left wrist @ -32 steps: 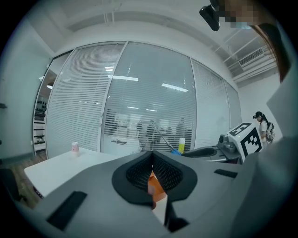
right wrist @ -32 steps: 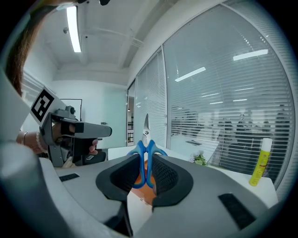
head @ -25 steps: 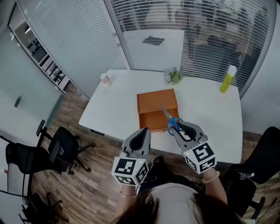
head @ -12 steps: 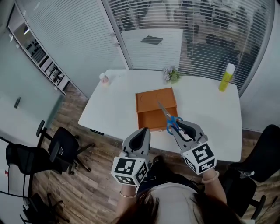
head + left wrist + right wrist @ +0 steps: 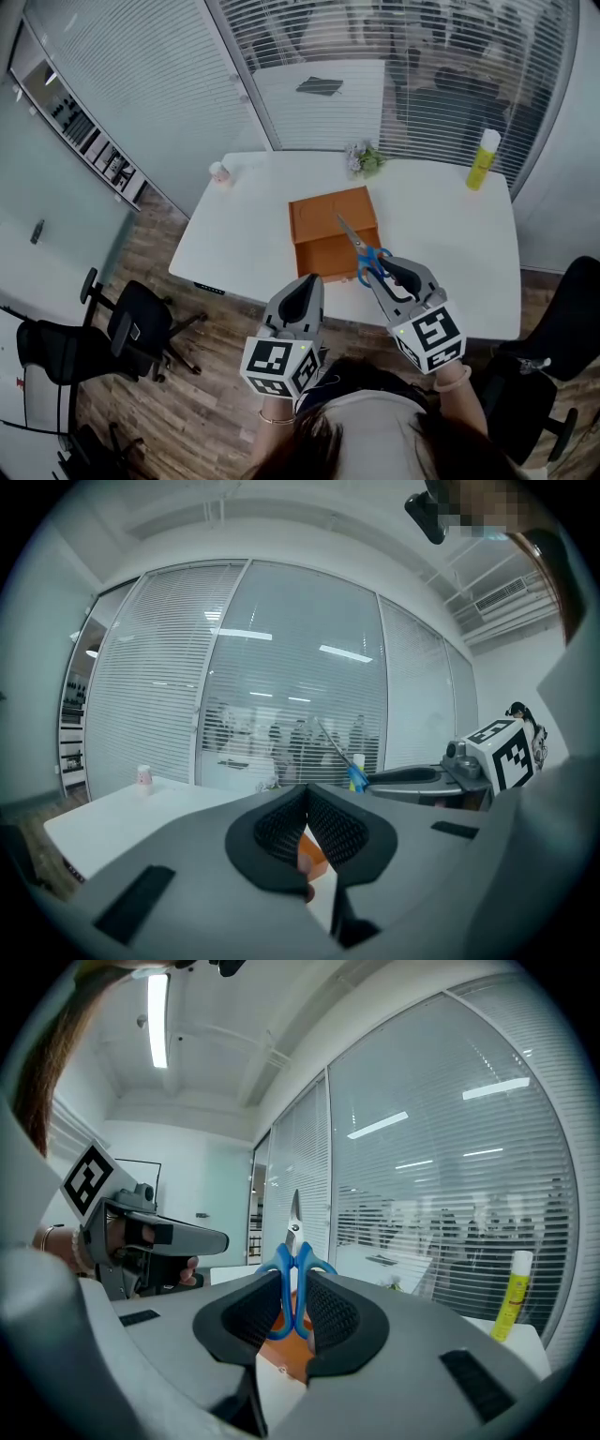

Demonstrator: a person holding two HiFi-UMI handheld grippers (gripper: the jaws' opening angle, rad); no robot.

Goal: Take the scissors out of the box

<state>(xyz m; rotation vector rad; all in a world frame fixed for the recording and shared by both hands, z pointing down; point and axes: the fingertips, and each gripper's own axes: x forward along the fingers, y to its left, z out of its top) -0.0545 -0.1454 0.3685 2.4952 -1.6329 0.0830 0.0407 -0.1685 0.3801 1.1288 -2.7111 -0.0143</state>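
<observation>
Scissors [image 5: 292, 1274] clamped by the blue handles between the right gripper's [image 5: 389, 274] pads, blades pointing up and away, held in the air over the near side of the orange box [image 5: 323, 220] on the white table [image 5: 441, 234]. Just beside, left gripper [image 5: 302, 292], jaws pressed together, nothing between them.
</observation>
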